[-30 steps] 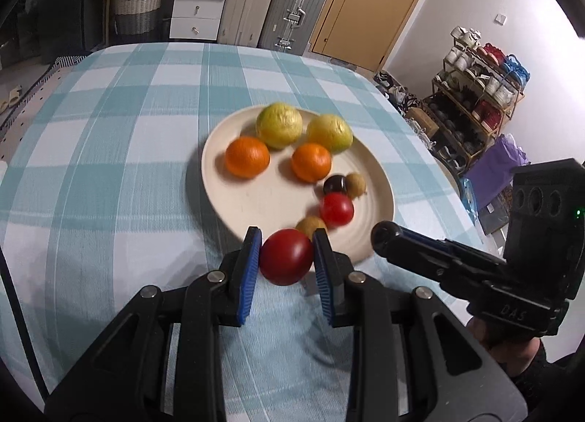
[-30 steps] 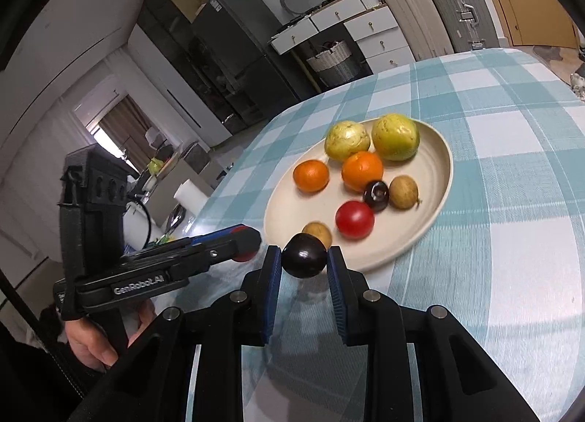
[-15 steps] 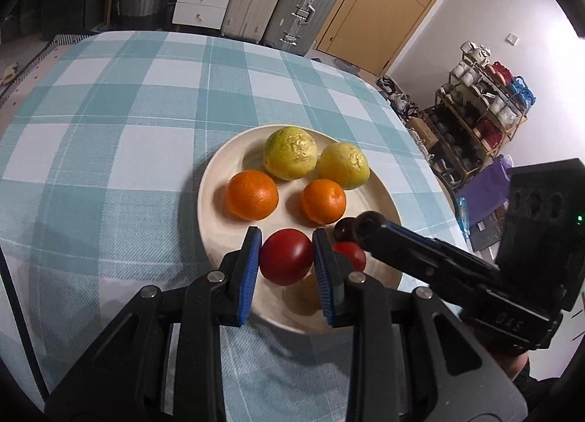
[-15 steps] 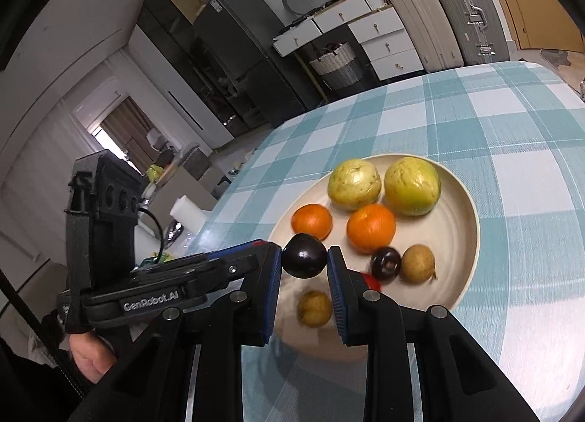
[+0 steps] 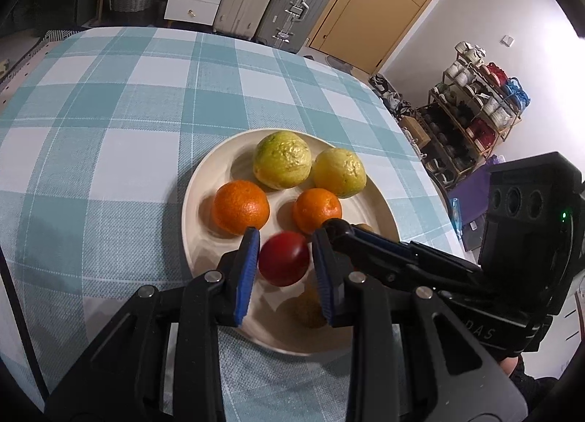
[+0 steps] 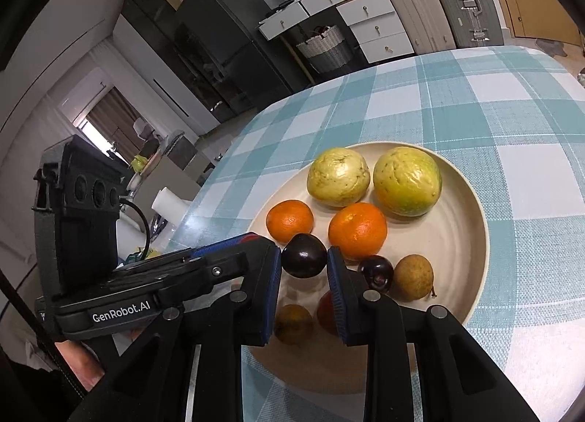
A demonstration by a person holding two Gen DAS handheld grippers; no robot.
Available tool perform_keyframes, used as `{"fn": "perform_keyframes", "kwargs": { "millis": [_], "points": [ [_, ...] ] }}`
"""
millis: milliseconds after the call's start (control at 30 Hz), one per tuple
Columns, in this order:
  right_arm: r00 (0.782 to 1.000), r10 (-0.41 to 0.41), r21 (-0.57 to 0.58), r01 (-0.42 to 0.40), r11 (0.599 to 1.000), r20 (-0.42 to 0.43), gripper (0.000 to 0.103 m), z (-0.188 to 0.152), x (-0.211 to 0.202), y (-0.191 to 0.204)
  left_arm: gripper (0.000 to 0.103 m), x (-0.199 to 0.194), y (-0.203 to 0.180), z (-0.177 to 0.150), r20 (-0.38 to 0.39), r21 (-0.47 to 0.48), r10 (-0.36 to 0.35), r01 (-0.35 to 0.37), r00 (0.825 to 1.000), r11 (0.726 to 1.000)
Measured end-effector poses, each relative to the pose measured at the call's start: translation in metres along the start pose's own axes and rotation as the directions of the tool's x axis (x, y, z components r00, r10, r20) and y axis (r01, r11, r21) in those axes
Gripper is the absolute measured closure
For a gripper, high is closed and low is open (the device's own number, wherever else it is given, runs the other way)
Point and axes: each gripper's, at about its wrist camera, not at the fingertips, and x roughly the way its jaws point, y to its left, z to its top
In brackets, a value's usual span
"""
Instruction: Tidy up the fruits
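Currently both claws are loaded and hang close together over the near part of the plate (image 5: 204, 180). The left gripper (image 5: 285, 268) pinches a red fruit (image 5: 284, 258) between its blue pads; the right gripper (image 6: 304, 277) pinches a dark purple fruit (image 6: 304, 255) the same way.

Plate contents, as visible from the right wrist view:
- two yellow-green fruits (image 6: 339, 176) at the far side, just beside each other
- two oranges (image 6: 357, 231) in front of them
- a second dark fruit (image 6: 376, 272) and a small brown fruit (image 6: 414, 277) to the right
- another brown fruit (image 6: 292, 323) and a red one, partly hidden under the right claw

Hazards, by my judgement:
1. Collision between tools. The right claw's finger lies just beside the left claw's right pad in the left wrist view. A release or a sideways shift on either side could knock the other and dislodge its fruit.
2. Roll-off. Both held fruits are round and smooth. Let go from any height, each could bounce on the plate, strike the nearest orange, or roll over the low rim onto the checked tablecloth (image 5: 109, 129).
3. Crowding. Free space is limited near the claws; lowering blind could press a held fruit onto the brown fruit beneath.
4. Bruising. Soft fruit under a tight pinch may mark.
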Motion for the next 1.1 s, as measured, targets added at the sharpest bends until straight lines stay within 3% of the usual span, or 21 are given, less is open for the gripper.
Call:
{"fn": "perform_keyframes", "kwargs": {
  "millis": [233, 300, 333, 833, 967, 1100],
  "points": [
    [0.999, -0.044, 0.001, 0.044, 0.999, 0.015, 0.072, -0.001, -0.003, -0.001, 0.077, -0.004, -0.003, 0.000, 0.025, 0.028, -0.005, 0.005, 1.000, 1.000],
    [0.998, -0.040, 0.015, 0.040, 0.999, 0.040, 0.047, -0.002, -0.009, -0.003, 0.075, -0.008, -0.003, 0.000, 0.034, 0.027, -0.004, 0.003, 0.999, 1.000],
    [0.997, -0.040, 0.021, 0.039, 0.999, 0.066, 0.045, -0.003, -0.015, -0.003, 0.075, -0.011, -0.003, -0.001, 0.037, 0.026, -0.001, 0.000, 0.999, 1.000],
    [0.981, -0.073, 0.012, 0.072, 0.997, 0.180, 0.041, -0.007, -0.064, 0.009, 0.074, -0.050, -0.011, -0.014, 0.098, 0.040, 0.059, -0.063, 0.993, 0.997],
    [0.971, -0.080, -0.011, 0.085, 0.996, 0.225, 0.035, -0.010, -0.078, 0.018, 0.061, -0.064, -0.018, -0.017, 0.127, 0.052, 0.076, -0.083, 0.989, 0.995],
    [0.961, -0.076, -0.026, 0.086, 0.996, 0.266, 0.021, -0.015, -0.093, 0.028, 0.051, -0.078, -0.024, -0.021, 0.144, 0.062, 0.088, -0.097, 0.986, 0.993]
  ]
}}
